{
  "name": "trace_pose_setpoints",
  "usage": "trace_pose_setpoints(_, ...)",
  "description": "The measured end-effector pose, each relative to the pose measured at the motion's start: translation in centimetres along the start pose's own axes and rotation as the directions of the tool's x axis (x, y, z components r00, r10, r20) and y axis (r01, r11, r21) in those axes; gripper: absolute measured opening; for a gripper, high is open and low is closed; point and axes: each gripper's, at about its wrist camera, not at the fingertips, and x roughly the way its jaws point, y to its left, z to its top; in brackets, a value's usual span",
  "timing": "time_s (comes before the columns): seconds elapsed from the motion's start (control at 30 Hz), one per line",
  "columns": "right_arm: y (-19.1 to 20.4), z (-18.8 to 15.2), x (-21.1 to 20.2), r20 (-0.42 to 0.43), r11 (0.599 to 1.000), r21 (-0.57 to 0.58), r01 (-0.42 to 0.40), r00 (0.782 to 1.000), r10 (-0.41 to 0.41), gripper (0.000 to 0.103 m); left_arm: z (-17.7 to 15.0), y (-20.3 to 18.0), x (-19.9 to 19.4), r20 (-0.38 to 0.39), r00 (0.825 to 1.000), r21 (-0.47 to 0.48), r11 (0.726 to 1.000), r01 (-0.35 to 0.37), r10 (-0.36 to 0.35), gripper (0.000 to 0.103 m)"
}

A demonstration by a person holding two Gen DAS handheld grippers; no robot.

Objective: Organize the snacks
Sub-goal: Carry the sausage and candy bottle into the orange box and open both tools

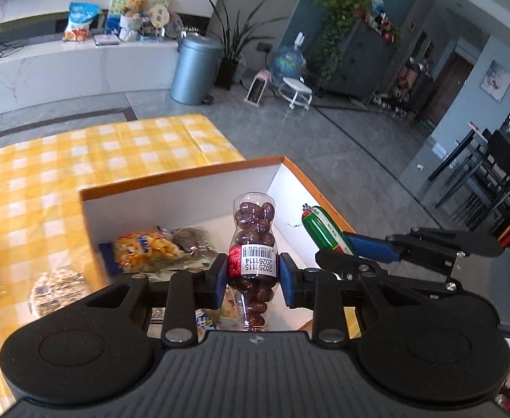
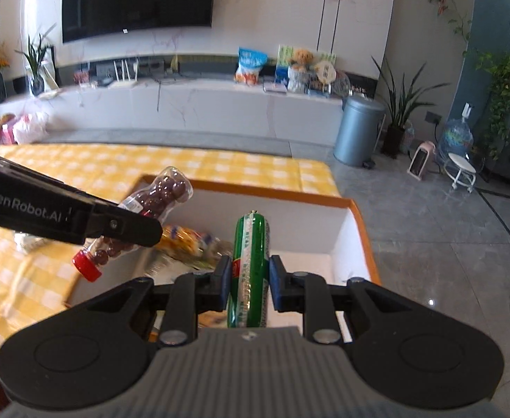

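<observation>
Your left gripper (image 1: pixel 253 273) is clamped on a clear bottle of chocolate-coated nuts (image 1: pixel 253 240), its blue pads (image 1: pixel 222 271) pressing either side of the labelled waist, the bottle's base pointing away from you over the orange-rimmed white box (image 1: pixel 185 174). Below and just left of those fingers, a yellow snack bag (image 1: pixel 143 249) lies inside the box, which sits on the yellow checked tablecloth (image 1: pixel 80 153). To the right, your right gripper (image 2: pixel 249 280) is closed on a green sausage stick (image 2: pixel 250 264), held lengthwise between the pads above the box's open interior, near its right-hand wall.
</observation>
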Motion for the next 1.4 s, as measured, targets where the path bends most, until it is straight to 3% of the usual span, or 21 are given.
trace_pose_setpoints(0.37, -2.9, 0.0, 5.4, -0.153, 0.995, -0.093, 0.022, 0.988, -0.036, 0.020, 0.1, 0.0, 5.8, -0.126, 0.990, -0.127, 0.991, 0.046, -0.063, 0.034)
trace_pose_setpoints(0.63, -3.6, -0.4, 7.4, -0.222, 0.984, -0.176, 0.028, 0.973, -0.068, 0.020, -1.1, 0.8, 9.5, -0.197, 0.977, -0.200, 0.979, 0.035, -0.075, 0.034)
trace_pose_setpoints(0.97, -3.9, -1.4, 10.2, -0.320, 0.977, -0.211, -0.026, 0.946, -0.044, 0.021, -1.0, 0.9, 11.0, -0.226, 0.971, -0.218, 0.976, 0.029, -0.079, 0.034)
trace_pose_setpoints(1.13, -4.3, -1.5, 11.1, -0.357, 0.976, -0.215, -0.026, 0.932, -0.054, 0.021, -0.6, 0.9, 11.7, -0.210, 0.965, -0.277, 0.956, 0.098, -0.160, 0.034)
trace_pose_setpoints(1.4, -5.1, -1.2, 10.8, -0.368, 0.971, -0.239, -0.020, 0.927, -0.072, 0.021, -1.0, 0.7, 14.0, -0.247, 0.946, -0.322, 0.939, 0.122, -0.208, 0.034)
